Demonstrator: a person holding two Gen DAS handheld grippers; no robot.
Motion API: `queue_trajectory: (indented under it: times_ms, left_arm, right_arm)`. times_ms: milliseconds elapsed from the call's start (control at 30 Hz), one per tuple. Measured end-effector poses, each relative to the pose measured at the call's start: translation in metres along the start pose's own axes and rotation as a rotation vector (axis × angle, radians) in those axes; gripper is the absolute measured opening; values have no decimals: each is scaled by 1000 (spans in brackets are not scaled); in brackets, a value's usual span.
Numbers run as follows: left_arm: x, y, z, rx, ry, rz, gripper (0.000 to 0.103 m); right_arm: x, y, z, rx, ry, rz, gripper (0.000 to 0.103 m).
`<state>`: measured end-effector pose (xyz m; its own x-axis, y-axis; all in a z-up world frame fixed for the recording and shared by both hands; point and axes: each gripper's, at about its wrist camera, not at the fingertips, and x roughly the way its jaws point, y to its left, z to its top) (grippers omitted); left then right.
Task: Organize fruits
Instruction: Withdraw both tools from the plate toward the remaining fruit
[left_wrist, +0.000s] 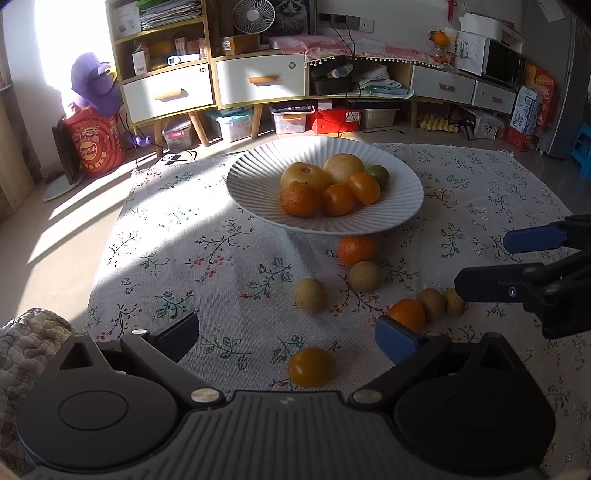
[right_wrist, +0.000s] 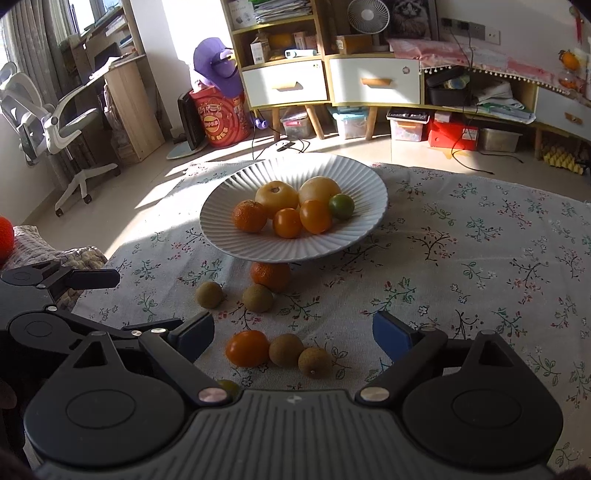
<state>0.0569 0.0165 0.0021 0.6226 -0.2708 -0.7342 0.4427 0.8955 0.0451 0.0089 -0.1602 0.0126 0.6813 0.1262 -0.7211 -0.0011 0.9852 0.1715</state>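
Low in the left wrist view, the left gripper (left_wrist: 288, 338) stands with its jaws wide apart and nothing gripped; an orange tomato (left_wrist: 311, 366) lies on the floral cloth (left_wrist: 166, 266) between the fingers, touched by neither. The right gripper (right_wrist: 293, 338), at the bottom of the right wrist view, is likewise spread wide and empty. Just ahead of it, near the frame's centre bottom, another orange tomato (right_wrist: 247, 348) sits touching a brown longan (right_wrist: 286, 350), with a second longan (right_wrist: 314, 362) just beside that one.

Further up the cloth, in mid frame, two more longans (right_wrist: 209, 294) (right_wrist: 258, 297) lie apart from each other, the right one just in front of a mandarin (right_wrist: 270, 276) that sits tucked under the near rim of the plate.

The white ribbed plate (right_wrist: 229, 192) stands above centre in both views. It holds six fruits bunched together: a mandarin (right_wrist: 249, 216) on the left, two orange tomatoes (right_wrist: 287, 222) (right_wrist: 315, 216) at the front, two pale yellow round fruits (right_wrist: 276, 195) (right_wrist: 319, 190) behind, and a small green fruit (right_wrist: 341, 206) on the right.

Across the top of the frame stand low cabinets (right_wrist: 373, 81) with white drawers.
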Motion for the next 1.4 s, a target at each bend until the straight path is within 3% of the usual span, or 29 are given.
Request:
queue_trajectory:
  times_ms: [400,633,933,1133,1233,1400]
  left_arm:
    - [-1,4,-27,-2,-21,-14,93]
    - [7,-2,-41,57,-14,-8,93]
    - [11,4,-51,19,-52,-37,93]
    - [12,4,-51,17,-77,-46,93]
    - [12,6,-51,11,-89,-53,90]
    - [11,7,-49,6,-104,-64,75]
  right_arm:
    - [-1,8,-34,-79,-20,-21,94]
    - [-1,15,-50,-127,-33,-1,96]
    - [11,28,-68,-223,22,6,96]
    - [11,28,-68,-230,7,14,93]
    - [11,29,-69,-233,0,16,89]
    - [14,33,-66,-245,-15,19,79]
